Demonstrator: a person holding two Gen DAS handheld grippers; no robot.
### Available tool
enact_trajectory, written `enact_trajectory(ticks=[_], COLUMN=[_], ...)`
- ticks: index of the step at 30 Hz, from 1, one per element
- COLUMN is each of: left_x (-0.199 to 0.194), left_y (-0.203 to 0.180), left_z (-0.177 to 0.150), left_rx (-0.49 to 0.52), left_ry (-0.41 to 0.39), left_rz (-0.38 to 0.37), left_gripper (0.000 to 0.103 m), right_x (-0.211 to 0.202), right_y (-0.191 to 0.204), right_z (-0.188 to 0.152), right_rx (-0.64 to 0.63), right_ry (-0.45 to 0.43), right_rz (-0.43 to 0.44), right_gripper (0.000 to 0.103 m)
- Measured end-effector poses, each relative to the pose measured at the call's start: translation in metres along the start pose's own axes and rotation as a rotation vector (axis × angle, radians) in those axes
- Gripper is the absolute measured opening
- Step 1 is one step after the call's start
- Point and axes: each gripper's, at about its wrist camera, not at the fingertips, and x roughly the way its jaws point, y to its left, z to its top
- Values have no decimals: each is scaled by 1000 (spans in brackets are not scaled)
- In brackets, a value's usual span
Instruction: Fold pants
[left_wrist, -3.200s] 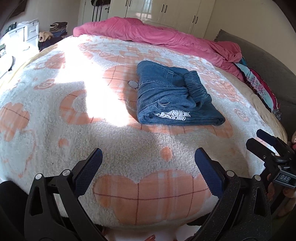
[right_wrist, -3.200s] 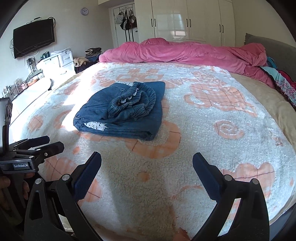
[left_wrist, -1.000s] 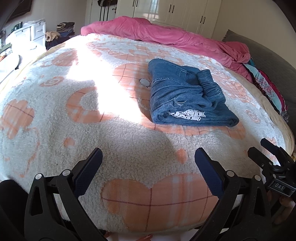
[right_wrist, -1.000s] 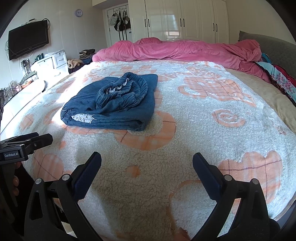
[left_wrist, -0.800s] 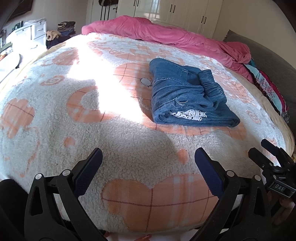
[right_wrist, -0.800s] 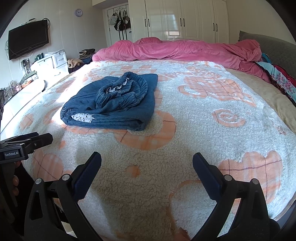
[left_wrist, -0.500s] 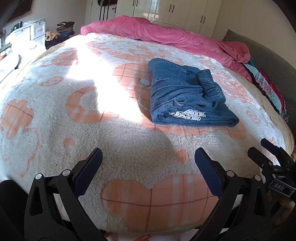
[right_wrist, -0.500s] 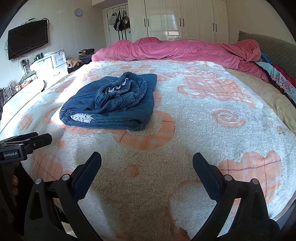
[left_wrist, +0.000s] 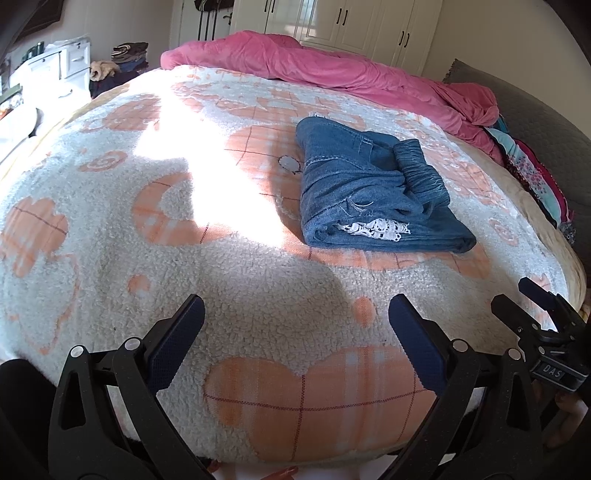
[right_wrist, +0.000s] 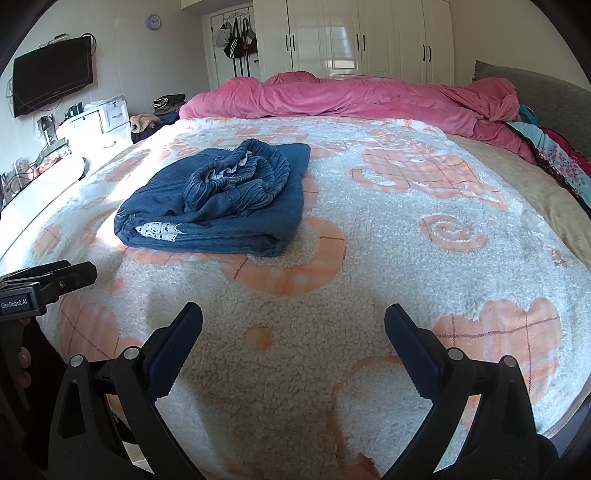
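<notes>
Sunlit fleece blanket (left_wrist: 258, 288) is stretching ahead of me, the folded pants (right_wrist: 218, 206) lying well beyond both my left gripper (left_wrist: 295, 339) and right gripper (right_wrist: 293, 339), each gaping wide and empty, so I am judging only the bunched waistband needs gentle flattening.

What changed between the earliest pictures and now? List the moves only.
Both views shifted slightly, so both hand-held grippers moved a little; the folded jeans sit further right in the left wrist view. Nothing was gripped or released. The left gripper and right gripper stayed open over the fleece blanket, and the jeans kept their fold.
</notes>
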Motion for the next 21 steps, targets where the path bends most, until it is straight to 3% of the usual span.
enact_trajectory(ticks=[21], left_x=[1], left_y=[3], left_z=[2], left_rx=[6], left_ry=[24], left_rz=[-33], left_gripper=[94], right_x=[2], right_y=[-1], right_z=[0], right_rx=[-1], right_ry=[11], right_rz=[-24], right_gripper=[99])
